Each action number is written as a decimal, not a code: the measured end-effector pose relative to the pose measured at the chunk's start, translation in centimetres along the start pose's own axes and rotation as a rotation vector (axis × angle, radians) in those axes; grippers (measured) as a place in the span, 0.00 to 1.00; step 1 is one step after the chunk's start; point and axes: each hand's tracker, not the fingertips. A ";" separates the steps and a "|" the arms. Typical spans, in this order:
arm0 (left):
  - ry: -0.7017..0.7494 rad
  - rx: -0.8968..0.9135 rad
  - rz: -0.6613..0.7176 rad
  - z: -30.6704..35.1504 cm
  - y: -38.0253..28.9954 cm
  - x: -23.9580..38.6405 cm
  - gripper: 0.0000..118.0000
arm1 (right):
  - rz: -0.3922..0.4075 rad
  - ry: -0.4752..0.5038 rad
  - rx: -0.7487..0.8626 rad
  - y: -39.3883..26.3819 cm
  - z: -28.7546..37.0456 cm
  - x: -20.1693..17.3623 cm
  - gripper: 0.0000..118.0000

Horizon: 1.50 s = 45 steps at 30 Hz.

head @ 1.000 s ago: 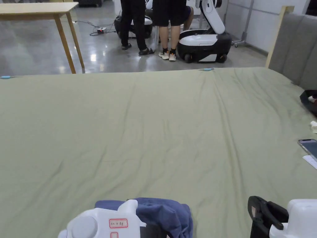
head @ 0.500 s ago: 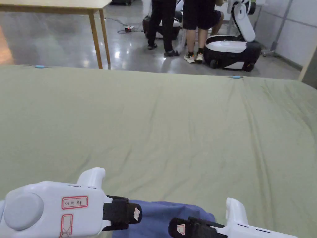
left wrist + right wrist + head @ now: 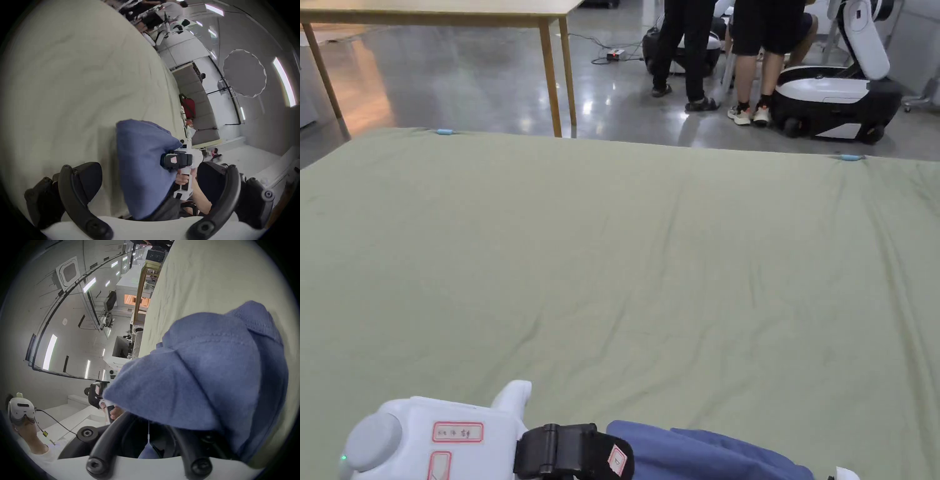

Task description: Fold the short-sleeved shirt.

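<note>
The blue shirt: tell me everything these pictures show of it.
The blue shirt is a soft knit garment, bunched and creased, with a stitched seam visible in the right gripper view. It lies at the near edge of the green sheet. The right gripper is against its side; the left gripper's jaws stand wide apart around it.

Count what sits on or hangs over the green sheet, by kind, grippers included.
Shirt: 1
Grippers: 2 (left gripper, right gripper)
Blue clips: 2
Total: 5
</note>
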 end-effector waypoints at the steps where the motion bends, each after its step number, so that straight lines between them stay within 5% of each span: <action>1: 0.010 -0.005 -0.015 -2.1 0.4 0.4 0.98 | -0.013 0.016 0.006 0.0 0.1 0.2 0.02; 5: -0.034 -0.070 -0.002 -5.5 0.0 -0.5 0.86 | -0.039 0.041 0.028 -0.3 0.3 0.5 0.02; 8: 0.091 -0.058 -0.046 -6.3 0.3 -0.4 0.34 | -0.061 0.060 0.041 -0.3 0.6 0.8 0.02; 9: 0.109 -0.059 -0.047 -6.2 0.3 -1.0 0.30 | -0.063 0.061 0.042 -0.3 0.7 0.9 0.02; 11: 0.013 -0.062 0.012 -5.7 0.4 -0.9 0.28 | -0.055 0.029 0.048 -0.2 1.2 0.8 0.02; 19: 0.063 -0.055 -0.025 -3.4 1.1 0.3 0.24 | 0.018 -0.067 0.062 -1.0 1.4 -2.8 0.02; 32: 0.435 0.184 0.048 26.9 9.5 -8.2 0.24 | 0.114 -0.103 0.085 -2.1 0.6 -6.2 0.02; 40: 0.533 0.233 0.126 33.8 11.9 -12.4 0.26 | 0.120 -0.162 0.119 -2.0 1.2 -6.9 0.02; 41: 0.522 0.227 0.130 33.9 12.0 -12.8 0.39 | 0.119 -0.169 0.125 -1.9 1.2 -7.0 0.02; 42: 0.524 0.224 0.125 33.7 11.9 -12.8 0.81 | 0.120 -0.171 0.129 -1.8 1.3 -7.0 0.02; 43: 0.536 0.243 0.113 33.6 11.8 -12.8 1.00 | 0.122 -0.168 0.135 -1.6 1.6 -7.3 0.02; 45: 0.550 0.328 0.079 34.1 11.6 -12.2 0.97 | 0.122 -0.161 0.140 -1.3 1.7 -7.4 0.02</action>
